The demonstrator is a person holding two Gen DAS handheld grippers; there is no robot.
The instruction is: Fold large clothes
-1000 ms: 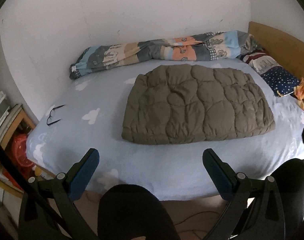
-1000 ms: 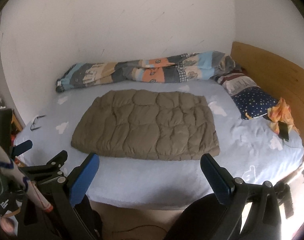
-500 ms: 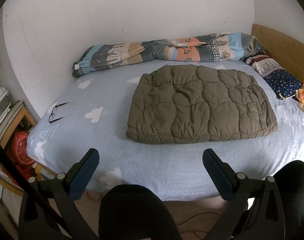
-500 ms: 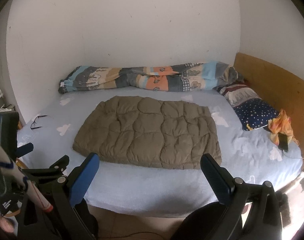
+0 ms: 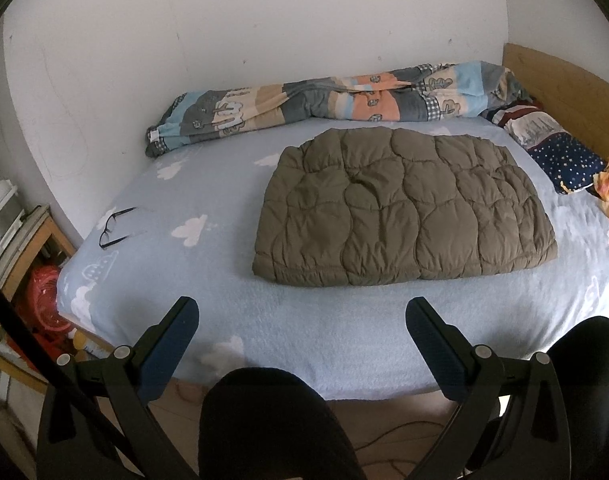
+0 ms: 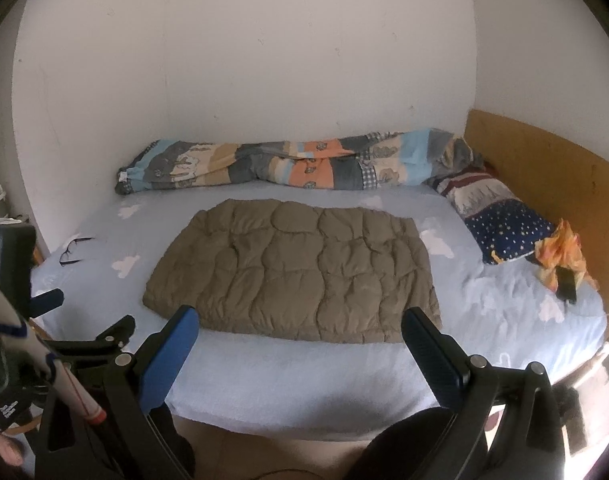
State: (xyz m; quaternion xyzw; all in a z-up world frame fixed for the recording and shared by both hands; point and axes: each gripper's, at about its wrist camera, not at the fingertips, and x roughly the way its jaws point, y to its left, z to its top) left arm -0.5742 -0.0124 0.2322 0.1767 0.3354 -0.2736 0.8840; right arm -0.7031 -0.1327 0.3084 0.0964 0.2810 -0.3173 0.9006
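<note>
Fingers of the left gripper and right gripper are spreading wide, gripping nothing, hanging short of the folded quilted jacket lying on the bed.

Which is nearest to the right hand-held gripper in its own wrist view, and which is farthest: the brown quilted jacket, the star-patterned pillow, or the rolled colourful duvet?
From the right hand-held gripper:
1. Brown quilted jacket, straight ahead, mid-bed.
2. Star-patterned pillow, right, by the headboard.
3. Rolled colourful duvet, along the far wall.

Dim, soft daylight; glare blows out lower right corner of right wrist view. Heavy fisheye bending, black vignette at edges. Focus slightly soft.
</note>
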